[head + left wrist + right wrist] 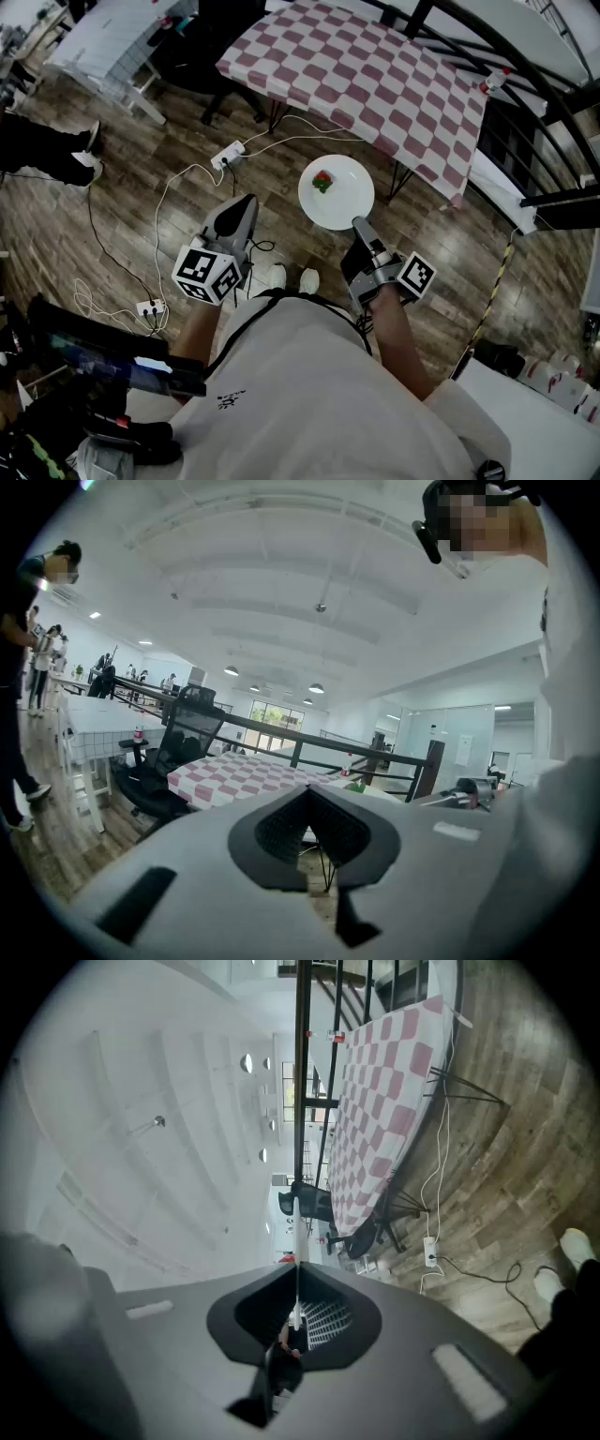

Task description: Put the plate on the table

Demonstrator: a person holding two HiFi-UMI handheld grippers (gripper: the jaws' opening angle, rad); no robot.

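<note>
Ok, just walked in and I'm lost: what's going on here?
A person stands short of the checkered table, holding a white plate by its rim in the right tongs. A small red and green item sits on it. The left tongs are shut and empty. The plate is not yet on the table.

On the plate (339,199), the red and green item (322,181) is too small to identify. The plate's near rim disappears inside the right gripper (360,225).

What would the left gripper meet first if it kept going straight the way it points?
The left gripper has its shut jaws lined up with the near edge of the checkered table, so probably that; depth is unclear.
</note>
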